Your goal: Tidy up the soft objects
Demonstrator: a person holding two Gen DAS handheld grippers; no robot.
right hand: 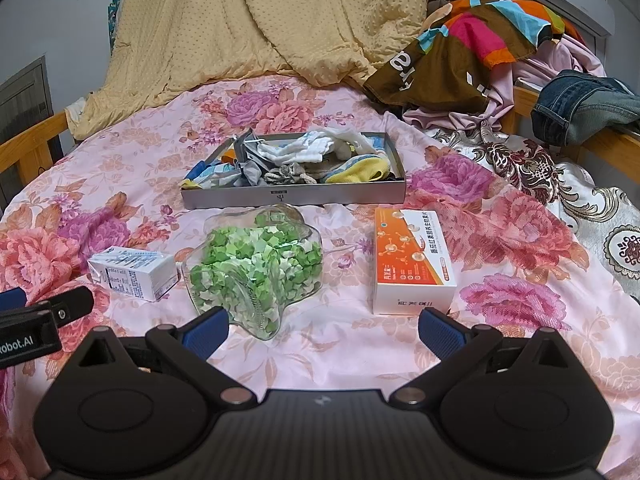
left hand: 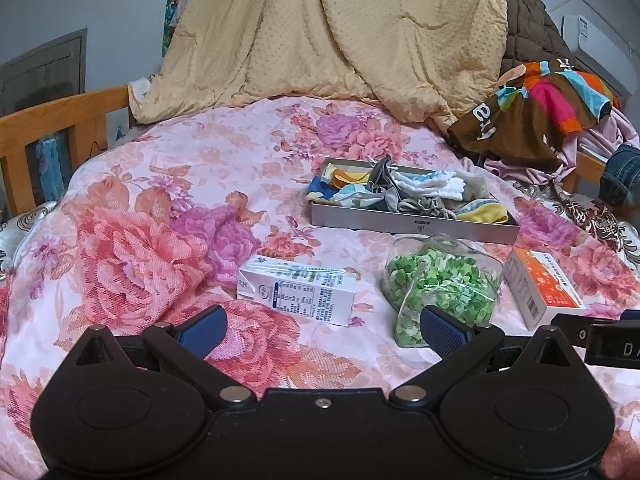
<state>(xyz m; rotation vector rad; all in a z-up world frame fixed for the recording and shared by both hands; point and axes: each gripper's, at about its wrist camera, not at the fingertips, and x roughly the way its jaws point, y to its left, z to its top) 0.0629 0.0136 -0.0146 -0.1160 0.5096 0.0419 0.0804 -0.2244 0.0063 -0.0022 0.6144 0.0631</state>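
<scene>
Both grippers are hovering low over the bed, side by side, and neither has anything in it. The left gripper point(left hand: 322, 326) has its jaws spread wide, blue pads apart, with the milk carton point(left hand: 296, 290) lying on its side just ahead of it. The right gripper point(right hand: 323, 326) is the same deal, jaws wide open and holding nothing.

The soft stuff is all in the shallow grey tray point(right hand: 294, 196) sitting further back on the floral bedspread point(right hand: 120, 184): a jumble of socks point(right hand: 296, 148) and small cloth bits, white, yellow, grey and blue, piled loosely and filling it. Just in front of the tray is a clear star-shaped jar point(right hand: 256, 272) packed with little green and white paper stars, lying on the bedspread between the milk carton on its left and an orange-and-white medicine box point(right hand: 412, 260) on its right. None of the three touch each other.

At the far end a yellow blanket point(right hand: 260, 20) is heaped up, with a colourful striped garment point(right hand: 472, 40) and folded jeans point(right hand: 580, 108) off to the right.
</scene>
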